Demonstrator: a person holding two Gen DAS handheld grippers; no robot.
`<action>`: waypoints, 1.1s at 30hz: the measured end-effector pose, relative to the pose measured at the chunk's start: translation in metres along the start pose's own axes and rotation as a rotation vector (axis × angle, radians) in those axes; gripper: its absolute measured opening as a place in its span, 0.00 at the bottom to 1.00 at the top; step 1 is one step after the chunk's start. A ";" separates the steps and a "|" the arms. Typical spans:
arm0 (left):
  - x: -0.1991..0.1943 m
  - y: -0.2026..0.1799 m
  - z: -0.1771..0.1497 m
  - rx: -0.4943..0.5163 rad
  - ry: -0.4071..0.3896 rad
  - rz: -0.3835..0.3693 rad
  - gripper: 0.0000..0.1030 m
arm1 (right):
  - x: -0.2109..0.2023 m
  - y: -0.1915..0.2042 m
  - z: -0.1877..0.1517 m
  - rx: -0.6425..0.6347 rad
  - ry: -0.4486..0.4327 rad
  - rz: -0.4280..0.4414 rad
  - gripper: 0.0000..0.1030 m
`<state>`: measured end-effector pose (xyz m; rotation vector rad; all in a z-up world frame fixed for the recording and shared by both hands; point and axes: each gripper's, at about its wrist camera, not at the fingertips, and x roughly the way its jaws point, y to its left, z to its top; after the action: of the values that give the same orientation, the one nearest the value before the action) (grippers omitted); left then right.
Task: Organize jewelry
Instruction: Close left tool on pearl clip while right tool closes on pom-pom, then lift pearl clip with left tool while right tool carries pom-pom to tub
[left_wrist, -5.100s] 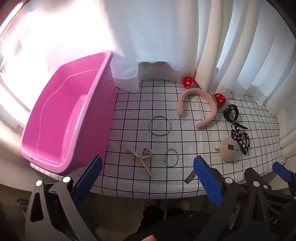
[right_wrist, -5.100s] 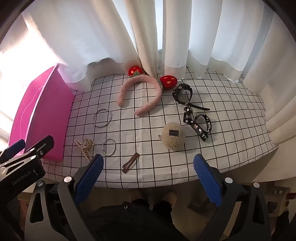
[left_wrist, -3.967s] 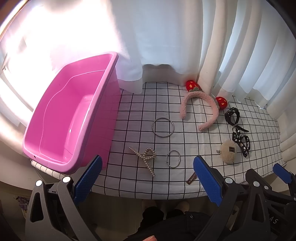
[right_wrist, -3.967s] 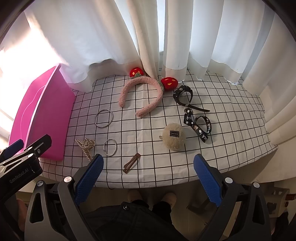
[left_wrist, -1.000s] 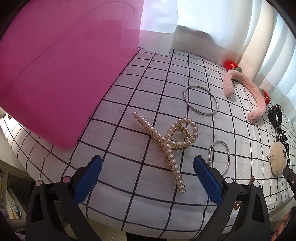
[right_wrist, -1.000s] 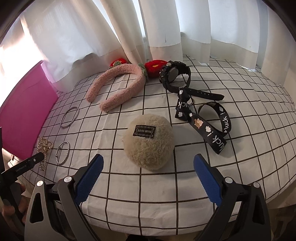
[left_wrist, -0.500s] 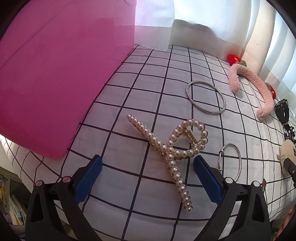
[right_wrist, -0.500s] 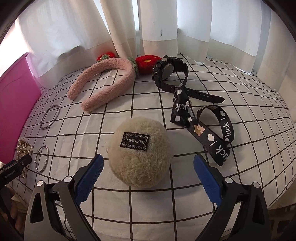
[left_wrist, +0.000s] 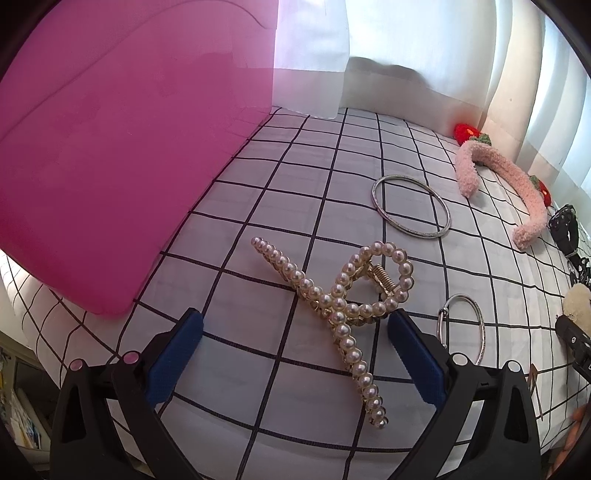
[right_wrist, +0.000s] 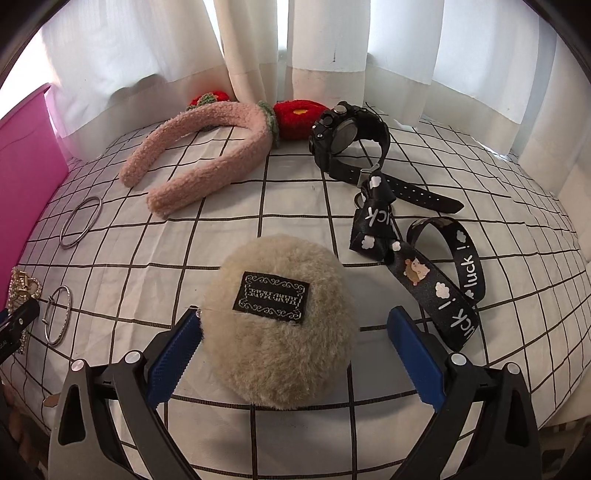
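Note:
A pearl hair claw lies on the checked cloth, its long tail reaching between the blue pads of my open left gripper. The pink tub stands close on the left. In the right wrist view a beige fluffy pom-pom with a black label sits between the pads of my open right gripper, the left pad almost touching its fur. A pink plush headband, a black watch and a black "luck" strap lie beyond it.
Two metal rings lie on the cloth, a large bangle and a smaller ring. White curtains hang along the back edge of the table. The table's front edge runs just under both grippers.
Both grippers have come down from high above the table and moved forward: the left now straddles the pearl claw's tail, the right now straddles the pom-pom. Both stay open.

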<state>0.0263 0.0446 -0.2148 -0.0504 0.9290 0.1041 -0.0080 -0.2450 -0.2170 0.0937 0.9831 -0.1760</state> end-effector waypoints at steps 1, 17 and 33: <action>-0.001 0.000 -0.001 -0.002 -0.002 0.001 0.95 | 0.000 0.000 -0.001 0.000 -0.005 0.000 0.92; -0.012 -0.004 0.001 0.012 -0.022 -0.026 0.36 | -0.006 0.005 0.001 -0.052 -0.017 0.044 0.73; -0.014 -0.002 0.003 -0.004 -0.018 -0.086 0.07 | -0.028 0.008 0.002 -0.071 -0.074 0.130 0.52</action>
<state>0.0206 0.0423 -0.2020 -0.0925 0.9078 0.0265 -0.0203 -0.2342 -0.1923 0.0850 0.9056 -0.0248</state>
